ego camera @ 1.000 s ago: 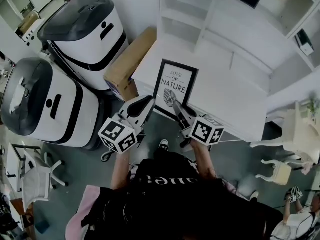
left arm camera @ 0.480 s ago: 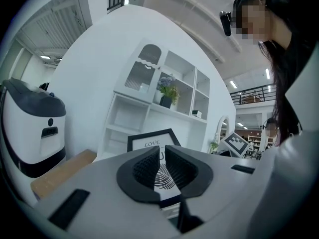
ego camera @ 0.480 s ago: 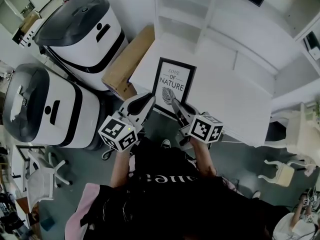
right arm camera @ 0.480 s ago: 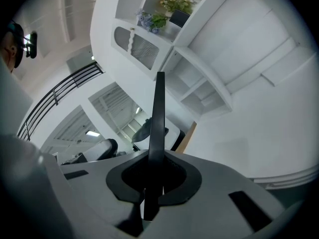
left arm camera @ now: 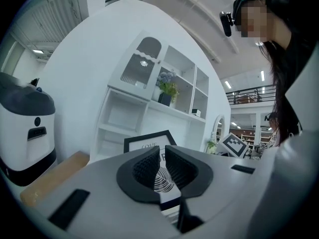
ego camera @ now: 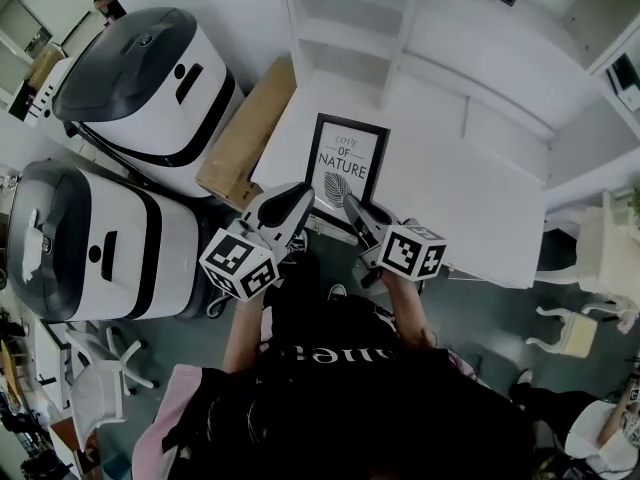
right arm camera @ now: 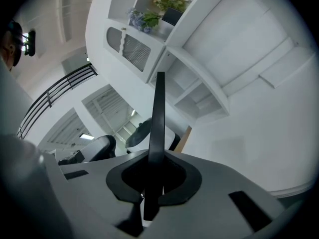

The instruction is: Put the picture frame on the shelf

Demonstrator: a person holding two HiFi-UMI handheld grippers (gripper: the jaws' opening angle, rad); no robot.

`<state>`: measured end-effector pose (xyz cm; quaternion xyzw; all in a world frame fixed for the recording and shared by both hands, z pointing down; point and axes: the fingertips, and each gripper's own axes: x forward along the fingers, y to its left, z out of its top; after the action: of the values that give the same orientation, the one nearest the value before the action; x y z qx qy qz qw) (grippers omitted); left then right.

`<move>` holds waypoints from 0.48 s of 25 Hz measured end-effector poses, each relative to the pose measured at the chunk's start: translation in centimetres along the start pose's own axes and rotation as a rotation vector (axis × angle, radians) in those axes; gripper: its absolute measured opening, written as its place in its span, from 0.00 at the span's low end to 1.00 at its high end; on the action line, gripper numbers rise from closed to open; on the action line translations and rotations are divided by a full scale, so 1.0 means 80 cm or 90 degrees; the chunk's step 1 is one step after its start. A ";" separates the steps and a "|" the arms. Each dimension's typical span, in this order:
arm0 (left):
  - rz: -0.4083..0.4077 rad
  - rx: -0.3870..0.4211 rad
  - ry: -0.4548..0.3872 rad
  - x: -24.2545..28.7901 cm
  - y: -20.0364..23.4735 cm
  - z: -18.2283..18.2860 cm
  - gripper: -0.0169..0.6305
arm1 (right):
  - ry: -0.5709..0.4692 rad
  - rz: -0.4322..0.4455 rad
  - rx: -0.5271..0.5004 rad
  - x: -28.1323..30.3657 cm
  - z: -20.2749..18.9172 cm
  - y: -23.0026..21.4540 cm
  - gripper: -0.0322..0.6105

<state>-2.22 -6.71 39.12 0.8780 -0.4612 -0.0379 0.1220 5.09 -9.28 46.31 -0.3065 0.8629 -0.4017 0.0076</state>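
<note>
The picture frame point(ego camera: 346, 160), black-rimmed with a leaf print and lettering, is over the near left part of the white table point(ego camera: 470, 193). My right gripper point(ego camera: 352, 208) is shut on its near right edge. In the right gripper view the frame point(right arm camera: 158, 118) rises edge-on from between the jaws. My left gripper point(ego camera: 299, 197) hangs by the frame's near left corner, its jaws together with nothing between them. Beyond them the left gripper view shows the frame point(left arm camera: 149, 142) face-on. The white shelf unit point(ego camera: 345, 23) stands behind the table.
Two large white-and-black machines point(ego camera: 150, 78) point(ego camera: 95, 238) stand at the left, with a cardboard box point(ego camera: 245, 138) between them and the table. A potted plant point(left arm camera: 167, 91) sits high on the shelf. A white chair point(ego camera: 600, 258) is at the right.
The head view has drifted, so the scene sits a little higher and further left in the picture. Both grippers and the frame keep the same arrangement, and the right grip is unchanged.
</note>
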 end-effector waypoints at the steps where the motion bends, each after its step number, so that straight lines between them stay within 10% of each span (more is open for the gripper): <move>1: -0.005 -0.001 0.000 0.005 0.008 0.002 0.09 | 0.000 -0.005 0.000 0.007 0.003 -0.003 0.14; 12: -0.064 -0.010 0.023 0.077 0.115 0.027 0.09 | -0.002 -0.076 0.016 0.112 0.047 -0.054 0.14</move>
<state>-6.44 -17.18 39.57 0.8996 -0.4142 -0.0315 0.1349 1.04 -18.80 48.84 -0.3576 0.8380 -0.4120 -0.0113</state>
